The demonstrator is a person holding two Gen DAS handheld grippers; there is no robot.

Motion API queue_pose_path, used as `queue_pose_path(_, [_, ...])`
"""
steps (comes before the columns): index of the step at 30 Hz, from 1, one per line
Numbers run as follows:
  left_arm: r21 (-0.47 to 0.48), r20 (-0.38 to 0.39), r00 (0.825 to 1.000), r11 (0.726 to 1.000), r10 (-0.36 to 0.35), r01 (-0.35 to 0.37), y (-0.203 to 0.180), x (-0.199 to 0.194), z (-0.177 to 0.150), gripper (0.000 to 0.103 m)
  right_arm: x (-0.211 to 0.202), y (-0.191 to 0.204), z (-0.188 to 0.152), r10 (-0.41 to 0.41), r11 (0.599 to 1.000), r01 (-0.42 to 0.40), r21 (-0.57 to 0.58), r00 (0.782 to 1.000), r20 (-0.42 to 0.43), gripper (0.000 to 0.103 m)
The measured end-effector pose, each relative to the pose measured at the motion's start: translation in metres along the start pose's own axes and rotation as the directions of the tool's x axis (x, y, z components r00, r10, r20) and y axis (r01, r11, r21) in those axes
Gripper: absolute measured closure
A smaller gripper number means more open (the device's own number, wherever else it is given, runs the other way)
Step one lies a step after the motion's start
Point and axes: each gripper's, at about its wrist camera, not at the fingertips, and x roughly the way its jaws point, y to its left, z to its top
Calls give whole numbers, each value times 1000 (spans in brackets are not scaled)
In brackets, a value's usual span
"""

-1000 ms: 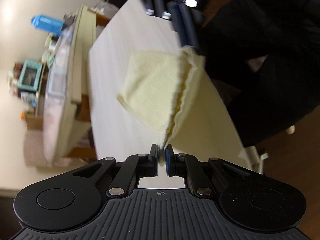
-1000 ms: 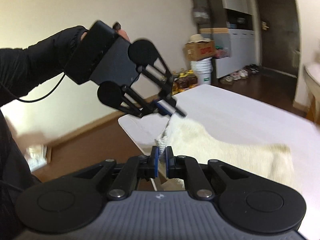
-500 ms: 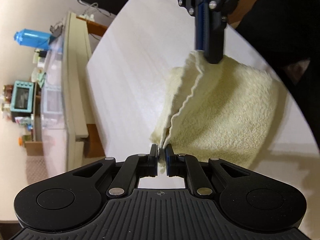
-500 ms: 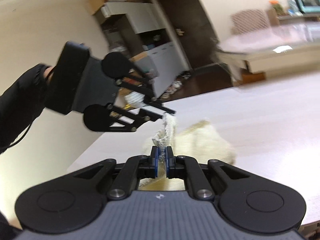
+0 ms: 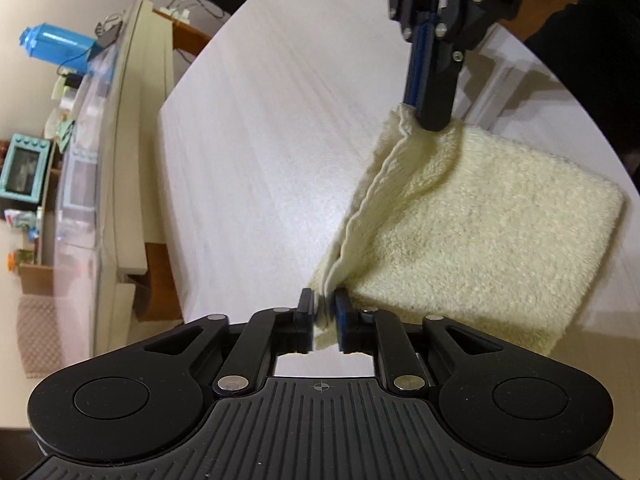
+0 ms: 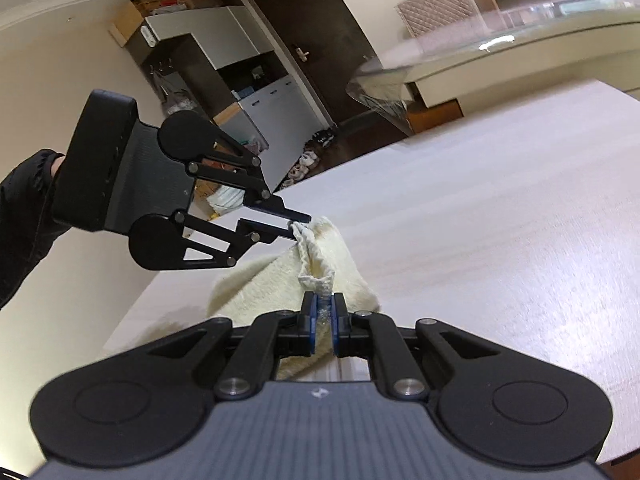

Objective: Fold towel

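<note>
The towel (image 5: 472, 232), folded double, is lying on the table (image 5: 260, 120) near its corner. The left gripper (image 5: 323, 312) is loosening on one towel corner, its jaws having just been opening, the cloth sitting between them with a gap showing. The right gripper (image 6: 323, 320) is at the neighbouring corner, its jaws also just opening, cloth between them.

We are holding our left gripper (image 5: 324, 307) at the near corner of the towel (image 5: 472, 240), its jaws just easing apart with the hem between them. Our right gripper (image 6: 323, 312) is at the next corner along that edge, its jaws also just parting around the fabric. A dark sleeve (image 6: 24, 216) is covering our left arm.
</note>
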Motion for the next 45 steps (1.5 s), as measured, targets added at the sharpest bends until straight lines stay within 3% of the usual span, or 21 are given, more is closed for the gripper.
queue_pose_path(2, [-39,0,1000,999,0,0,3,2,-2,73,-7,-1,-3,-17,1000,17,-1,1000,15,87])
queue_pose_path(4, [-92,6,1000,996,10,-9,7,1,-5,60,-10,-1,-2,-31,999,32,-6,999,33,87])
queue_pose_path(6, [-131,11,1000,991,11,-10,11,-1,-9,57,-12,3,0,-50,998,52,-30,997,56,87])
queue_pose_path(9, [-211,7,999,977,34,-31,15,-6,-21,52,-14,22,3,-40,988,51,-146,997,72,83])
queue_pose_path(11, [-305,6,999,951,43,-39,20,-11,-31,50,-10,35,4,-21,971,35,-236,998,64,80])
queue_pose_path(13, [-406,17,999,913,49,-38,23,-19,-41,49,-1,42,4,-18,956,32,-290,999,50,80])
queue_pose_path(17, [-626,96,993,780,72,4,26,-40,-61,49,15,47,3,-50,937,48,-346,999,4,80])
queue_pose_path(20, [-700,163,984,711,70,65,17,-47,-63,48,26,42,2,-88,934,71,-350,996,-34,81])
queue_pose_path(24, [-706,147,988,705,56,65,0,-32,-57,47,27,44,-1,-98,926,74,-370,994,-48,81])
queue_pose_path(26, [-707,139,986,706,88,37,-6,-28,-56,42,24,45,-1,-98,924,75,-375,994,-44,81])
queue_pose_path(30, [-746,108,982,665,158,-25,-6,-42,-64,44,8,54,-3,-67,914,49,-403,997,-30,80])
queue_pose_path(31, [-763,100,979,645,179,-40,-8,-49,-68,42,4,57,-4,-48,907,29,-420,998,-36,80])
queue_pose_path(33, [-813,75,971,578,227,-72,-16,-70,-76,35,-5,66,-12,-25,886,-3,-463,998,-54,80])
queue_pose_path(35, [-854,56,968,514,246,-81,-28,-85,-84,34,-11,75,-21,-18,866,-27,-499,996,-85,80])
queue_pose_path(38, [-894,33,970,440,242,-79,-49,-95,-92,34,-14,87,-36,-11,841,-62,-538,991,-132,80])
queue_pose_path(41, [-919,15,973,387,229,-77,-70,-96,-95,34,-10,92,-43,-4,841,-82,-536,987,-158,80])
queue_pose_path(45, [-935,1,969,344,247,-87,-73,-83,-100,34,-1,100,-48,-9,848,-86,-523,984,-176,80])
